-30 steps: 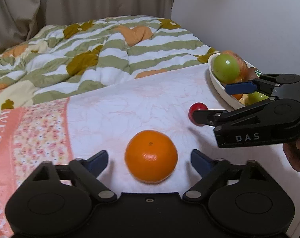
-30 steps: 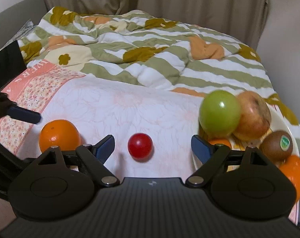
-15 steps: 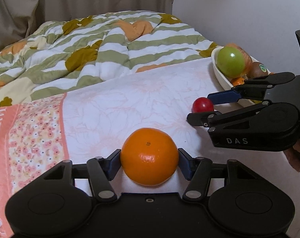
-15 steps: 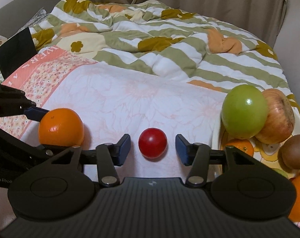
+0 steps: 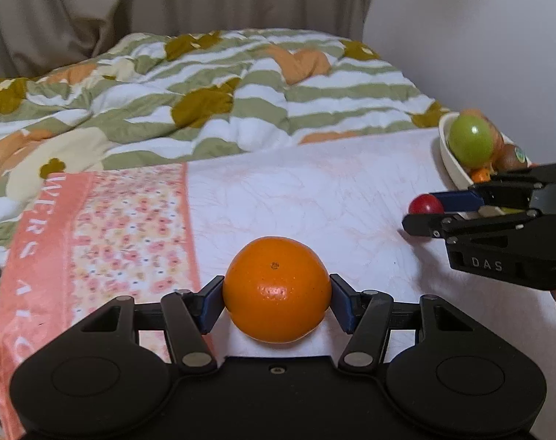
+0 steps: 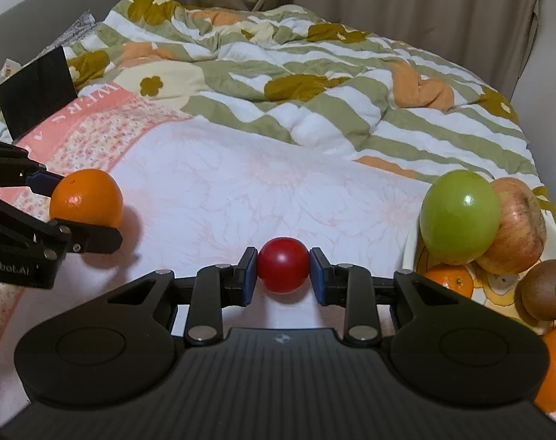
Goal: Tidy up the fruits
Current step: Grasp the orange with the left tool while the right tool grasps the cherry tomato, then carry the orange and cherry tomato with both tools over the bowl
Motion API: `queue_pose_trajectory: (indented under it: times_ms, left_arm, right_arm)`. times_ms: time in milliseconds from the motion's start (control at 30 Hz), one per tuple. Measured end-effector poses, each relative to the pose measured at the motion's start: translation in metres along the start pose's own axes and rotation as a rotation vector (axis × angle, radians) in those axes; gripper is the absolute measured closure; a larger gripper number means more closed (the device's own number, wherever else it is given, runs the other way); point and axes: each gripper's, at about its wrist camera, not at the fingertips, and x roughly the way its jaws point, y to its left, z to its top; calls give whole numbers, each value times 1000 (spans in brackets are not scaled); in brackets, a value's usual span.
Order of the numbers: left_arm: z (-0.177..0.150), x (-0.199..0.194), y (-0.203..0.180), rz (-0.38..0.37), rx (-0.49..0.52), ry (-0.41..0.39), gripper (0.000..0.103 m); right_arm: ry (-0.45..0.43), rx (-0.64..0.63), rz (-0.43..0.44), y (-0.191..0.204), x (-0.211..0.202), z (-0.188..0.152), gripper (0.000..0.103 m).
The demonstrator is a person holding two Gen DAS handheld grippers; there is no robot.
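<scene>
Grasp step: left gripper (image 5: 276,302) pads clamp the orange (image 5: 276,293), right gripper (image 6: 283,275) pads pinch the small red fruit (image 6: 283,269), possibly a tomato; next, lift both into bowl (image 5: 447,157).

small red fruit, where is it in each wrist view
Left wrist view: the small red fruit sits at the right edge, between the fingers of the right gripper.
Right wrist view: it is at bottom center, clamped between the blue pads.
Shared landmark: the green apple in the white dish.
</scene>
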Motion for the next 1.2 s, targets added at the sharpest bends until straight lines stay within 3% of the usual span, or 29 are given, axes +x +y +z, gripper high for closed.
queue_pose_trajectory:
  times_ms: [333,667,967,1200]
  left_arm:
    - [-6,-54,-2,4,-21,-101,40]
    - [-10,-106,-27,-63,-24,-202,40]
    - [-9,-136,-76,-49,-6,-272,40]
    - [-8,-140,-132,6,-73,-292,40]
  right_arm:
    - [-62,28,-25,14,-48,0,58]
    - [-126,150,-80,7,-129,-15,58]
    - [-172,192,-106,-28,-183,-43,58]
    - [-182,214,-82,-79,-215,-65,58]
